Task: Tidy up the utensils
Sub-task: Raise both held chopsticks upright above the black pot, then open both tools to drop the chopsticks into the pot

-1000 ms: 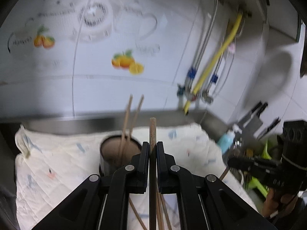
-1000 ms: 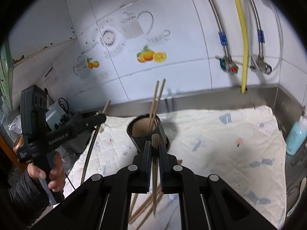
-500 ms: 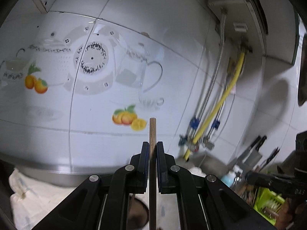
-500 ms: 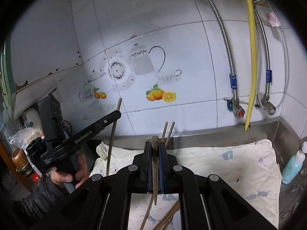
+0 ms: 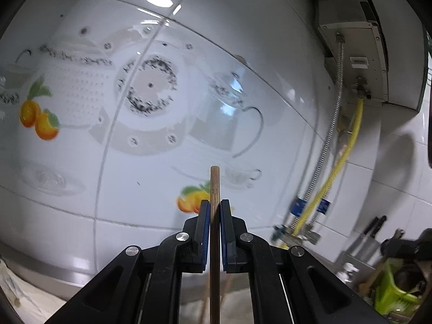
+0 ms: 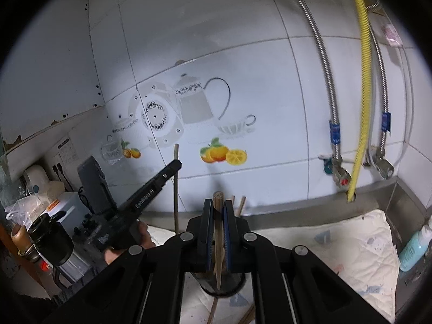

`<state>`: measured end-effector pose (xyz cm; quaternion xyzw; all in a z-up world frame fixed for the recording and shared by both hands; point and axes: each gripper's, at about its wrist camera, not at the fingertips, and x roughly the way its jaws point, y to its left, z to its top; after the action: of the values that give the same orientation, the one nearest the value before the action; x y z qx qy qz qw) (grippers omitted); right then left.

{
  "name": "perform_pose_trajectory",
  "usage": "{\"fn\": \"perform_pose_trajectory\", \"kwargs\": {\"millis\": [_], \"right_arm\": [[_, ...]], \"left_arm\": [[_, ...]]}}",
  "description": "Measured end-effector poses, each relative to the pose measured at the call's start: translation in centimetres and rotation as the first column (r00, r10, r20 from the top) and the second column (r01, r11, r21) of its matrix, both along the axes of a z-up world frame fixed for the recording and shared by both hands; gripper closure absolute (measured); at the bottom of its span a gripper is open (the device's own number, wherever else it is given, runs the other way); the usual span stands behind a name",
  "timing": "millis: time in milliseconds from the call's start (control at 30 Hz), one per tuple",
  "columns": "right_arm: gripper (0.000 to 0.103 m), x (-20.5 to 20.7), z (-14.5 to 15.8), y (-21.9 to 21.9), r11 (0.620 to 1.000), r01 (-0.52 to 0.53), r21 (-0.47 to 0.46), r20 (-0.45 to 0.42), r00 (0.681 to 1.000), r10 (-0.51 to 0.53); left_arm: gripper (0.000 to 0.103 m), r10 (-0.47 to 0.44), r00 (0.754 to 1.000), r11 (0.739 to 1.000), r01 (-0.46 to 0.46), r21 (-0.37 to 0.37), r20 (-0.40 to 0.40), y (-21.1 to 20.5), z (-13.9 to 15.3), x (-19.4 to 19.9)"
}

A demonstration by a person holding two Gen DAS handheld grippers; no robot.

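Note:
In the left wrist view my left gripper [image 5: 215,208] is shut on an upright wooden chopstick [image 5: 215,186] in front of the tiled wall. The right wrist view shows that left gripper [image 6: 176,166] held level at the left, its chopstick [image 6: 176,194] hanging straight down. My right gripper [image 6: 218,210] is shut on another chopstick [image 6: 217,243], whose tip points into the black cup [image 6: 232,286] just below the fingers. Two chopsticks [image 6: 241,203] stand in the cup, mostly hidden behind the gripper. Loose chopsticks [image 6: 249,314] lie on the cloth.
A white patterned cloth [image 6: 337,245] covers the steel counter. A pale blue bottle [image 6: 413,248] stands at the right edge. Hoses and a yellow pipe [image 6: 363,108] hang on the wall. A green basket [image 5: 391,294] and knives sit at the right, appliances at the left.
The left gripper rose and tilted up, so the cup and cloth dropped out of its view. The right gripper also lifted its chopstick, and the cup now sits under its fingers.

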<state>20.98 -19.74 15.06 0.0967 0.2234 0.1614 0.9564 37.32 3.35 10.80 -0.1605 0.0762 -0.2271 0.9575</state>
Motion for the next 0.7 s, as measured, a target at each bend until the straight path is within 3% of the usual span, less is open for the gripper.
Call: {"fn": "perform_pose_trajectory", "kwargs": {"millis": [367, 700], "right_arm": [[0.094, 2.3, 0.0, 1.8, 1.000, -0.011, -0.022, 0.019, 1.000, 0.012], [0.094, 5.1, -4.1, 2.0, 1.000, -0.006, -0.023, -0.102, 0.995, 0.003]], "left_arm": [[0.096, 0.070, 0.997, 0.996, -0.071, 0.051, 0.026, -0.9, -2.9, 1.4], [0.096, 0.075, 0.996, 0.992, -0.070, 0.108, -0.045, -1.1, -5.9, 0.7]]}}
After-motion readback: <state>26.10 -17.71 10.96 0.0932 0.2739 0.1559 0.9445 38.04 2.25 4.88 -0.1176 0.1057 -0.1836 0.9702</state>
